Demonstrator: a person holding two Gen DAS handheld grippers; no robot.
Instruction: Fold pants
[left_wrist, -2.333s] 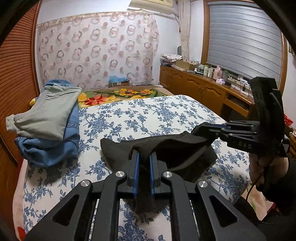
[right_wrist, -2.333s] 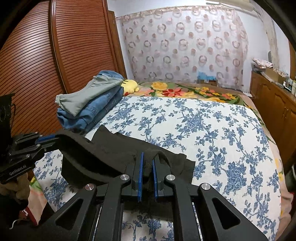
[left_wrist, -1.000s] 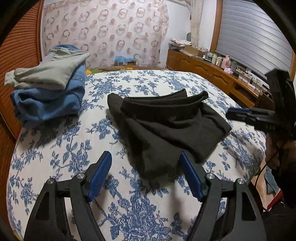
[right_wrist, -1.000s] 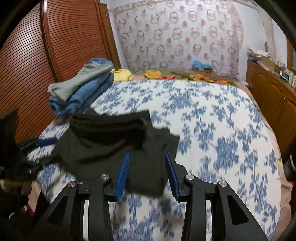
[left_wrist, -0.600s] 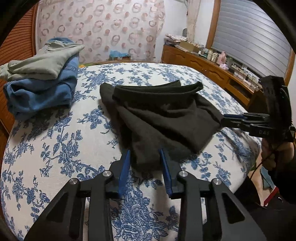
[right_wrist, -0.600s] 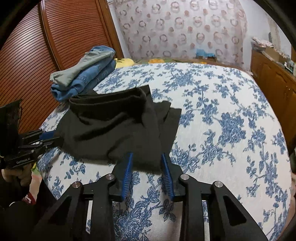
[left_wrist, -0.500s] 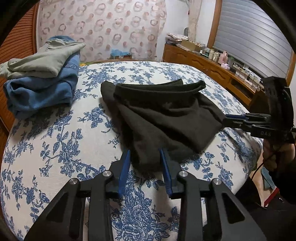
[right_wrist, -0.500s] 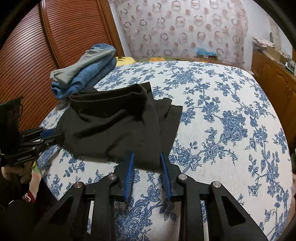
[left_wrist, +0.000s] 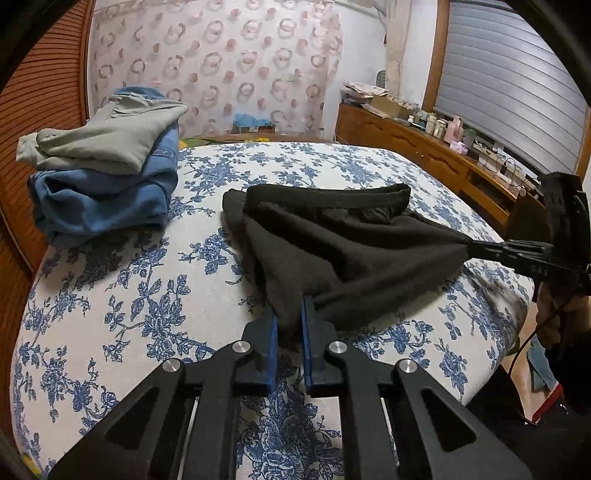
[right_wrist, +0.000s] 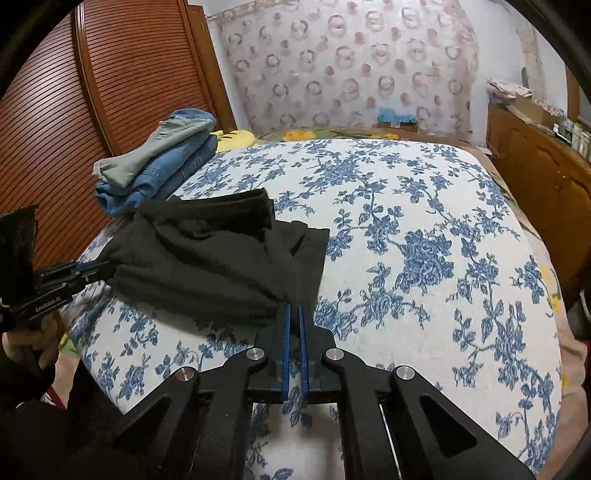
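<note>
The black pants (left_wrist: 343, 240) lie partly folded on the blue-flowered bed (left_wrist: 147, 295), waistband at the far side. My left gripper (left_wrist: 289, 314) is shut on the near left corner of the cloth. My right gripper (right_wrist: 292, 314) is shut on the near right corner of the pants (right_wrist: 207, 262). Each gripper shows in the other's view, the right gripper (left_wrist: 476, 248) at the right, the left gripper (right_wrist: 99, 269) at the left. The near edge is pulled taut between them, slightly off the bed.
A stack of folded pants, grey-green on blue denim (left_wrist: 103, 166), sits at the bed's far left beside a wooden slatted wardrobe (right_wrist: 92, 110). A wooden dresser (left_wrist: 443, 166) with bottles runs along the right. The bed's near edge drops off below my grippers.
Both grippers let go of the pants, opened wide, then came down to the near corners and closed on them. The near edge is now lifted and stretched.
</note>
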